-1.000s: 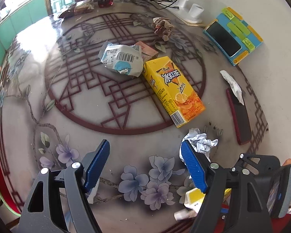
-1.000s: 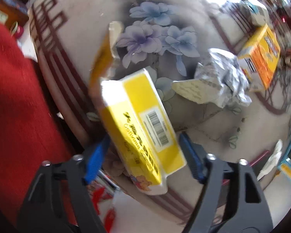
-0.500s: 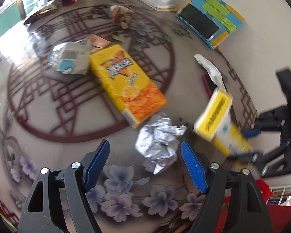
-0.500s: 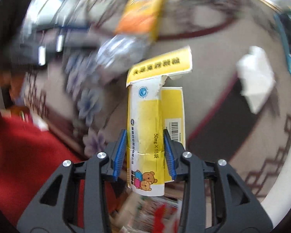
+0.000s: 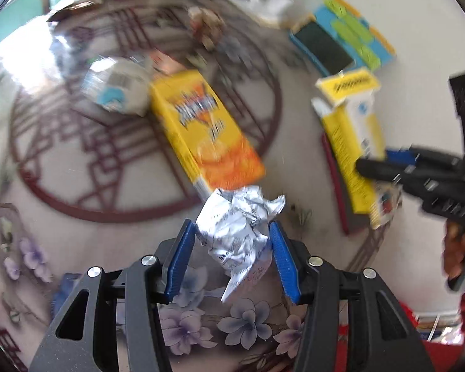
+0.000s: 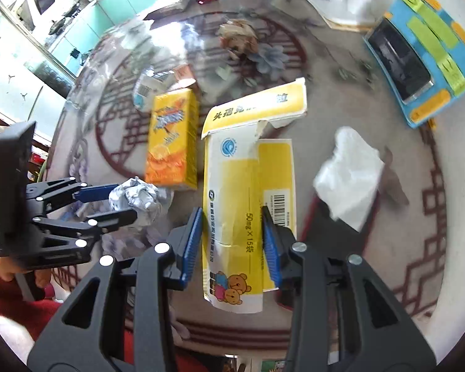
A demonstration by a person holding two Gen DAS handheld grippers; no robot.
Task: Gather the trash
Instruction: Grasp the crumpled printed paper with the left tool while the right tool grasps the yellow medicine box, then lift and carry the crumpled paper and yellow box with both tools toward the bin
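A crumpled foil ball (image 5: pixel 235 223) lies on the flowered glass table (image 5: pixel 77 161), between the blue pads of my left gripper (image 5: pixel 231 248). Its jaws are closing and both pads touch the foil's sides. The right wrist view shows that left gripper (image 6: pixel 121 201) around the foil ball (image 6: pixel 139 198). My right gripper (image 6: pixel 232 226) is shut on a torn yellow-and-white medicine box (image 6: pixel 232 186) held above the table. In the left wrist view, the box (image 5: pixel 353 142) and right gripper (image 5: pixel 375 159) are at the right.
An orange tea carton (image 5: pixel 201 130) lies just beyond the foil, with a white-and-blue wrapper (image 5: pixel 117 86) and brown crumpled paper (image 5: pixel 206 28) farther back. A white tissue (image 6: pixel 350 173) rests on a dark red flat case (image 5: pixel 334 186). A blue phone stand (image 6: pixel 418 55) sits far right.
My left gripper came forward over the foil ball and its jaws narrowed onto it. My right gripper shut on the medicine box, rolled upright and carried it up over the table.
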